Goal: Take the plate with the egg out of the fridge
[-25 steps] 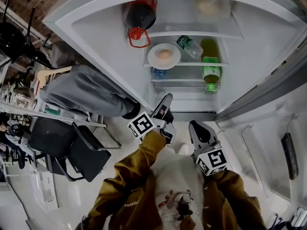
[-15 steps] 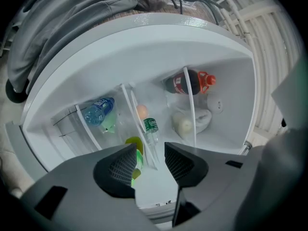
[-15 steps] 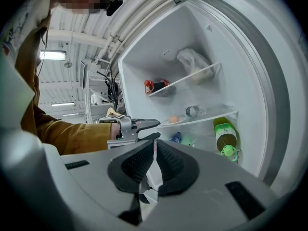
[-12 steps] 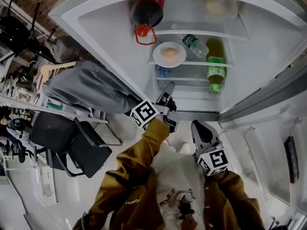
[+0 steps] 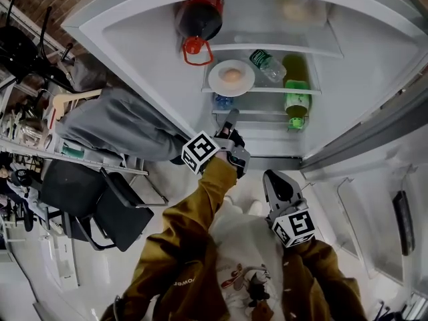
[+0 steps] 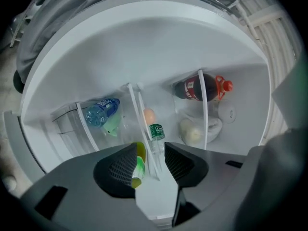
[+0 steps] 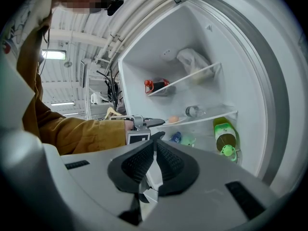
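Note:
A white plate (image 5: 231, 79) with a brown egg (image 5: 231, 75) on it rests on the middle fridge shelf. In the left gripper view the egg (image 6: 149, 115) shows beyond the jaws, on the glass shelf. My left gripper (image 5: 229, 122) reaches toward the fridge just below that shelf, apart from the plate. Its jaws stand open with nothing between them (image 6: 151, 160). My right gripper (image 5: 271, 180) hangs lower, outside the fridge, shut and empty (image 7: 154, 154). The right gripper view shows the egg (image 7: 173, 119) and the left gripper (image 7: 144, 123) in front of it.
A cola bottle (image 5: 196, 20) lies on the top shelf beside a white bag (image 5: 294, 9). Next to the plate lie a clear water bottle (image 5: 265, 64) and a green bottle (image 5: 295, 89). A blue bottle (image 5: 223, 101) sits on the shelf below. The open fridge door (image 5: 374, 199) stands at the right.
My left gripper has moved up and forward, closer to the shelf with the plate. The right gripper has stayed about where it was.

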Tool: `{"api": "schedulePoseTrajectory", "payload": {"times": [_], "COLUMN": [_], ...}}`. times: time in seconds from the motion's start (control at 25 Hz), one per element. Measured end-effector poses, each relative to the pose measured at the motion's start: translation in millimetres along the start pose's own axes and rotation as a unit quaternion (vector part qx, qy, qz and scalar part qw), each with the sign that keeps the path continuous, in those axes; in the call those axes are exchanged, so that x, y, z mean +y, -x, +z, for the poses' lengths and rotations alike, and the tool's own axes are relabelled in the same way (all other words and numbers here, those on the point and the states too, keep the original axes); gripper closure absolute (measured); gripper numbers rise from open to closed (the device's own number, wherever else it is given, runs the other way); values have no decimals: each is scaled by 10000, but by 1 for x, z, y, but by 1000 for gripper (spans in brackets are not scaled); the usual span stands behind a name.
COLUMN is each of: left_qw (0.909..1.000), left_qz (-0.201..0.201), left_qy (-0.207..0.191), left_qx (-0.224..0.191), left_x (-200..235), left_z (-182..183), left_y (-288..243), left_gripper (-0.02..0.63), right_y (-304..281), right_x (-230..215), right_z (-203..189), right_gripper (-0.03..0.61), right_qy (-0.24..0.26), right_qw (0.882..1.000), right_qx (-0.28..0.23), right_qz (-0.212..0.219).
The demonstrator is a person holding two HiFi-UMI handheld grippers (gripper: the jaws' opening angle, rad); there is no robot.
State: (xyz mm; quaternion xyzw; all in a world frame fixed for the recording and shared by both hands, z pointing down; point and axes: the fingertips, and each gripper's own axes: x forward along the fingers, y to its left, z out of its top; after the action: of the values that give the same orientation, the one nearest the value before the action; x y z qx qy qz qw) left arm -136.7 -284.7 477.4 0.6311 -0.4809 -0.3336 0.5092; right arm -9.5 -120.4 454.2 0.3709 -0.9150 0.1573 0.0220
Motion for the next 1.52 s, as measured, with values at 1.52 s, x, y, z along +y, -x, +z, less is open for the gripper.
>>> {"api": "schedulePoseTrajectory", "payload": {"times": [1.52], "left_qw": [9927], "left_qz": [539], "left_qy": [833], "left_qx": [-693], "left_x": [26], "left_z": [48], "left_y": [-57], "left_gripper": [451], "right_y": [-6], "right_x": [-19], "right_z": [0], "right_gripper": [572], "right_qy": [-67], "right_qw": [9993], "right_qx": [105], "right_qz": [-356]}}
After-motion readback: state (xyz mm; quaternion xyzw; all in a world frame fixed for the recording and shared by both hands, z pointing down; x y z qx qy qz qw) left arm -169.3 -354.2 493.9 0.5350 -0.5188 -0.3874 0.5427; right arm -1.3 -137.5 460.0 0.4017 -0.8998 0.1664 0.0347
